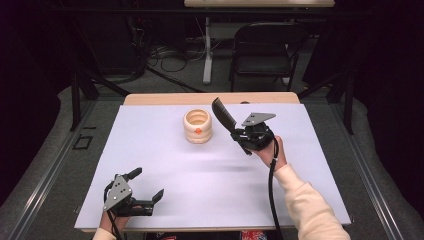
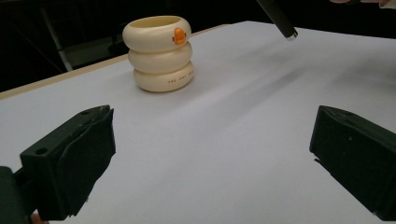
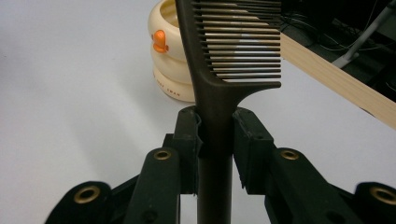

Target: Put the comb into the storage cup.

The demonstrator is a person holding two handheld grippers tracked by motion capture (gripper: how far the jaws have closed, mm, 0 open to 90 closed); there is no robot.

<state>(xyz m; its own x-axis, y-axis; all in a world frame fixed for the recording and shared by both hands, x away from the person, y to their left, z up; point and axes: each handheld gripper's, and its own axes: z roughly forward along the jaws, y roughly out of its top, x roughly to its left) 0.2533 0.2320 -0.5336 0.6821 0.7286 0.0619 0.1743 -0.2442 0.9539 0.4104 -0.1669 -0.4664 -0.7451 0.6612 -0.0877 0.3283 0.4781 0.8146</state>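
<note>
A black comb [image 3: 219,70] stands clamped by its handle between the closed jaws of the right gripper [image 1: 239,134], raised above the white tabletop [image 1: 165,165] with its teeth end pointing up and away from the person toward the far edge. In the right gripper view the teeth run off to the right of the spine, and the jaws press on both sides of the handle just below them. Just beside the comb, on the far middle of the tabletop, sits a cream holder [image 1: 198,126] shaped like three stacked rings, open at the top. It carries a small orange duck-bill mark [image 2: 179,35] on its upper ring and a line of small dark lettering on its lowest ring, too fine to read. The left gripper [image 1: 146,185] rests near the front left corner of the tabletop, well apart from the holder, its jaws spread wide with nothing between them. A folding chair [image 1: 265,45] stands on the floor beyond the tabletop.
</note>
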